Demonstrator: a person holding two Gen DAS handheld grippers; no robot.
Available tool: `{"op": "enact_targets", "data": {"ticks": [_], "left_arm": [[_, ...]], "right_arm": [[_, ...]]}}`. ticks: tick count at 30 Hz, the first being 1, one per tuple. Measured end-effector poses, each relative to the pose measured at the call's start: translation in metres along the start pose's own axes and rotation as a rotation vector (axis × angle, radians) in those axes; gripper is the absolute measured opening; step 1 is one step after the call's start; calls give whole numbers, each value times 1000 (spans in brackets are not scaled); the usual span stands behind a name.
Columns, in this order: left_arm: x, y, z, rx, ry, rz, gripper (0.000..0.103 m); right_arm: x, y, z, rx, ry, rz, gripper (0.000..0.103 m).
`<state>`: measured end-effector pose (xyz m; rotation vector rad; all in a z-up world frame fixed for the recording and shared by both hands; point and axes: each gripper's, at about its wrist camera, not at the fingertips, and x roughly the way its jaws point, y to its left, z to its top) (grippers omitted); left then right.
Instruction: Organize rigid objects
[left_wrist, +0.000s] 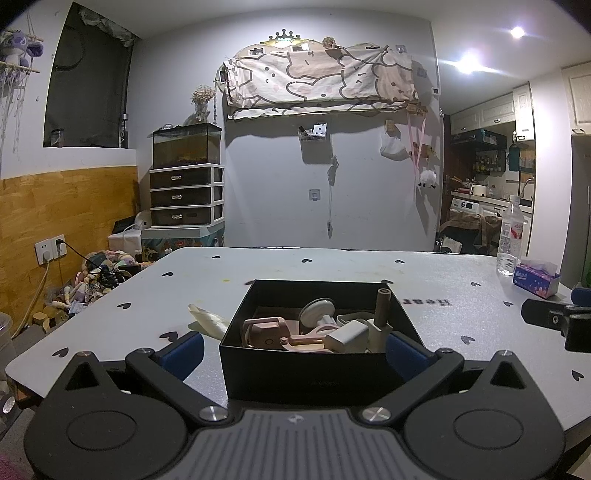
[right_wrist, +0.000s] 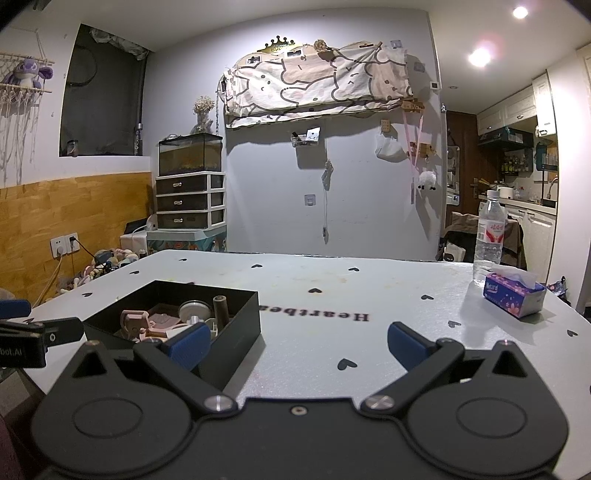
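Several rigid objects (left_wrist: 317, 332) lie heaped inside the black box (left_wrist: 310, 376) on the table (right_wrist: 332, 295), whose cover reads "Heartbe", partly hidden by the box. Left gripper (left_wrist: 293, 349) straddles the box, spread wide and empty; right gripper (right_wrist: 295, 343) is likewise released, right of the box. Far right of it, a "Natural" tissue pack (right_wrist: 513, 295) sits beside a bottle (right_wrist: 489, 236).

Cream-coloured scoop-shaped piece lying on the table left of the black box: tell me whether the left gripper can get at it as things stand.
Probably yes. The cream-coloured scoop-shaped piece lies on the white heart-print table outside the black box. The left gripper is open, its left finger nearby, nothing in between.
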<state>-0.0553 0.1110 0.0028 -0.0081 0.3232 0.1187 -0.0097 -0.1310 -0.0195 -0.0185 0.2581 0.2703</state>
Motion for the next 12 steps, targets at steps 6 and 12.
{"op": "enact_targets", "data": {"ticks": [6, 12], "left_arm": [[0, -1, -1, 1, 0, -1, 103], [1, -1, -1, -2, 1, 1, 103]], "right_arm": [[-1, 0, 0, 0, 3, 0, 103], [-1, 1, 0, 1, 2, -1, 103]]}}
